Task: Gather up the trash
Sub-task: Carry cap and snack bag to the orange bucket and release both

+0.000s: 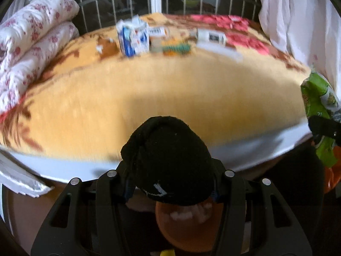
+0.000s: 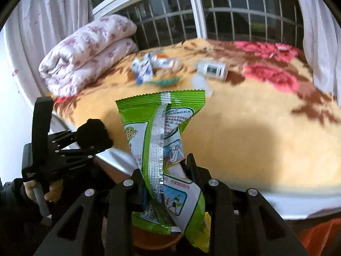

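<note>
At the far left, two folds of one flowered quilt [image 1: 32, 42] are stacked against the barred window [image 1: 119, 2], filling that corner of the bed [image 1: 170, 98]. My left gripper [image 1: 170, 183] comes next: its fingers [image 1: 124, 183] stand about half apart and are clamped on a black knit bundle [image 1: 168, 160], possibly a sock. It sits just over the bed's near white edge [image 1: 245, 151]. Below it I glimpse an orange bin [image 1: 187, 230].

Toward the middle of the bed's far side the trash lies in a loose row, blurred. I count one blue-and-white carton [image 1: 133, 37] standing upright, at least one barcoded packet [image 1: 158, 33] just beside it, something green and orange [image 1: 177, 48] lying flat, and one white bottle [image 1: 211, 36] on its side with a white slip [image 1: 221, 51] near it. I cannot tell the exact count within the cluster.

Between that row and the near edge the yellow blanket is a wide bare stretch, giving me open room to reach across.

Further right, my right gripper [image 2: 165, 175] has its fingers [image 2: 191, 168] nearly closed on one green snack wrapper [image 2: 164, 140], which stands up crumpled between them above the near edge. Beyond it, the red flower pattern [image 2: 270, 72] runs to the white curtain [image 2: 317, 42] bounding the right side.
</note>
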